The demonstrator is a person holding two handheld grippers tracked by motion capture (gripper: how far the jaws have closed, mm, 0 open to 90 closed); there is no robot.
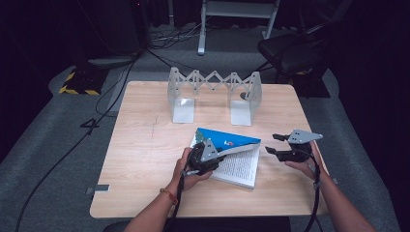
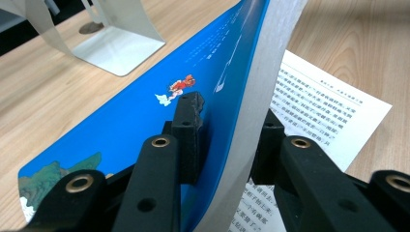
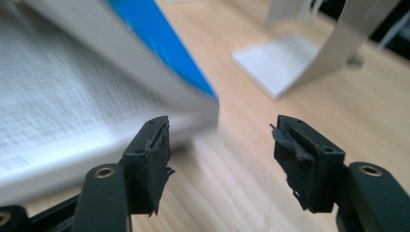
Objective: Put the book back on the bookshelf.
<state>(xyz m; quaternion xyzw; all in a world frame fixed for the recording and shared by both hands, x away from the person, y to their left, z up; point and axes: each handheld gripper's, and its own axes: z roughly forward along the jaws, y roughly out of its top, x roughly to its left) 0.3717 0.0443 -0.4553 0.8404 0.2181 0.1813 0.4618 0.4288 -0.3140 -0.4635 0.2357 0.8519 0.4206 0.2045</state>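
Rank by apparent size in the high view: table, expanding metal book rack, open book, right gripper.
1. Table: largest by far.
2. Expanding metal book rack: spans wider than the book.
3. Open book, blue cover lifted by the left gripper: close to the rack in area, so ranks 2 and 3 are unsure.
4. Right gripper: smallest.

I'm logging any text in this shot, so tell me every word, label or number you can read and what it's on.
Book cover: small white lines, too small to read.
Open page: dense printed lines in Chinese characters, too small to read.
Bookend rack: no text.
Table: no text.
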